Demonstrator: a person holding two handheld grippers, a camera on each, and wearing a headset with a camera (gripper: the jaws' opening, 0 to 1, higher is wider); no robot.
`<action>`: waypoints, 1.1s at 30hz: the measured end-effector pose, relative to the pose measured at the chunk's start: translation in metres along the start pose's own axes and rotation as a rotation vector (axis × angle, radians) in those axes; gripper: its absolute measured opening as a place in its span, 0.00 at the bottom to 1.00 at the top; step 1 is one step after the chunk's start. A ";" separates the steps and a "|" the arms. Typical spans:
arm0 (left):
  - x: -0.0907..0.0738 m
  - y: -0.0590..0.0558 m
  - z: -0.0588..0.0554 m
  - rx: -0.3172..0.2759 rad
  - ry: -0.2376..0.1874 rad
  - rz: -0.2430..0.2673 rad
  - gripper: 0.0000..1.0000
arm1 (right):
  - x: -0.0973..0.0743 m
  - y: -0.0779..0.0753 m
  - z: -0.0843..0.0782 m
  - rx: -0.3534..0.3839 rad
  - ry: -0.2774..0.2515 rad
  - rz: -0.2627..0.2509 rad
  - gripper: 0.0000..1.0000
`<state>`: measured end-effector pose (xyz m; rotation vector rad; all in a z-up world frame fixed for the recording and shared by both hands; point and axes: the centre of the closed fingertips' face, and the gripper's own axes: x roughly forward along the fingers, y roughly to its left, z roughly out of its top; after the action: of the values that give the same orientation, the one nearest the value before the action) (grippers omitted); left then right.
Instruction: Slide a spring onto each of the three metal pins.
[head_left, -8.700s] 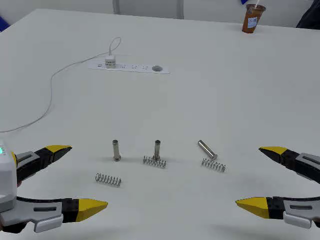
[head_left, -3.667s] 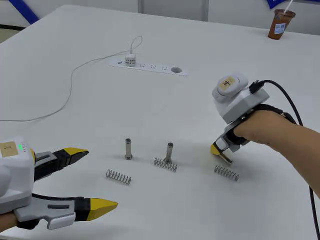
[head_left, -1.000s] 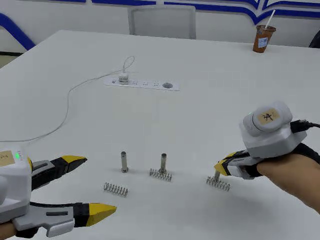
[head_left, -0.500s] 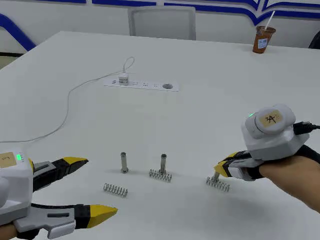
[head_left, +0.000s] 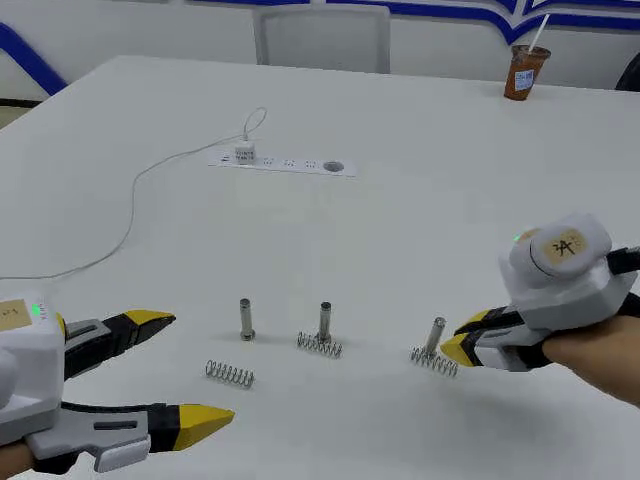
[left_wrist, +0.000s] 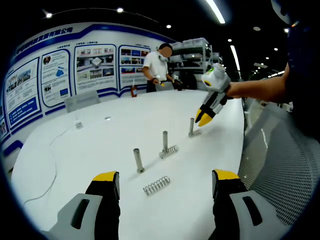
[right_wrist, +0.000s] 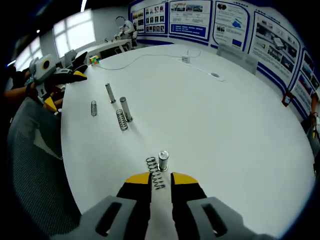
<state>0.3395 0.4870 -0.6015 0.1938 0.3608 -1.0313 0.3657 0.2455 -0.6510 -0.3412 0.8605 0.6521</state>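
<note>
Three metal pins stand upright on the white table: the left pin (head_left: 245, 318), the middle pin (head_left: 324, 322) and the right pin (head_left: 436, 335). A loose spring lies by each: the left spring (head_left: 229, 374), the middle spring (head_left: 319, 345) and the right spring (head_left: 434, 361). My right gripper (head_left: 463, 337) is just right of the right pin, narrowly open and holding nothing. In the right gripper view that pin (right_wrist: 163, 161) stands free ahead of the jaws, its spring (right_wrist: 155, 172) beside it. My left gripper (head_left: 178, 368) hovers wide open at the near left, facing the left spring (left_wrist: 156, 185).
A white power strip (head_left: 282, 163) with a plugged-in charger and a cable trailing left lies further back. A drink cup (head_left: 523, 72) stands at the far right edge, and a chair (head_left: 320, 35) is beyond the table.
The right gripper has let go of the right pin and drawn back slightly to the right; the pin now stands free and upright. The left gripper has stayed in place.
</note>
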 end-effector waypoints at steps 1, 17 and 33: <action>0.000 0.000 0.000 -0.001 0.000 -0.001 0.77 | 0.001 0.001 -0.001 -0.007 0.005 0.005 0.16; 0.000 0.000 -0.002 -0.007 0.006 -0.003 0.76 | 0.019 0.008 -0.020 -0.172 0.133 0.114 0.16; 0.003 -0.004 -0.002 -0.008 0.012 -0.018 0.75 | 0.024 0.005 -0.025 -0.209 0.177 0.149 0.14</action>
<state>0.3371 0.4834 -0.6050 0.1903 0.3776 -1.0468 0.3596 0.2453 -0.6854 -0.5327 0.9958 0.8629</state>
